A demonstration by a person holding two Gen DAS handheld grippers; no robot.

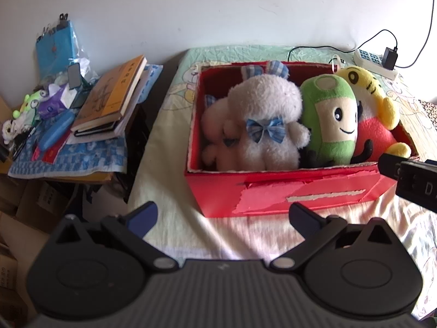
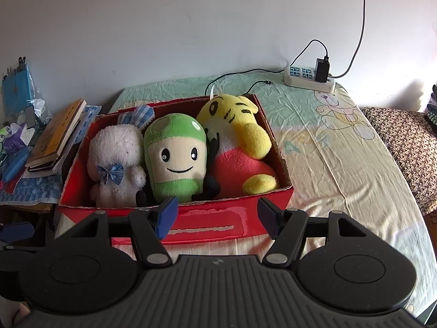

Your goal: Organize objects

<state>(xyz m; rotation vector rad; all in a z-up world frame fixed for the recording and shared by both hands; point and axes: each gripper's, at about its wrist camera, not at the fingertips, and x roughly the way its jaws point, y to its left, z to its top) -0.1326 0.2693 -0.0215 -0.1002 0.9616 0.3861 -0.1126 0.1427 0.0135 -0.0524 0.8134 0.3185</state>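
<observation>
My left gripper [image 1: 222, 218] and right gripper [image 2: 217, 216] both stand wide with nothing between the pads; the red box [image 2: 202, 218] sits on the bed holding the white rabbit [image 2: 116, 161], green plush [image 2: 174, 158] and yellow tiger [image 2: 232, 134]; only the left view shows a small cream plush [image 1: 215, 125] tucked beside the rabbit; only the right shows the patterned cushion [image 2: 404, 147].

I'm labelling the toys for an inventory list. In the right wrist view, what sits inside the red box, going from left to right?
White plush with the blue bow → green mushroom-capped plush with a smiling face → yellow and red tiger plush, all packed side by side in the red box.
</observation>
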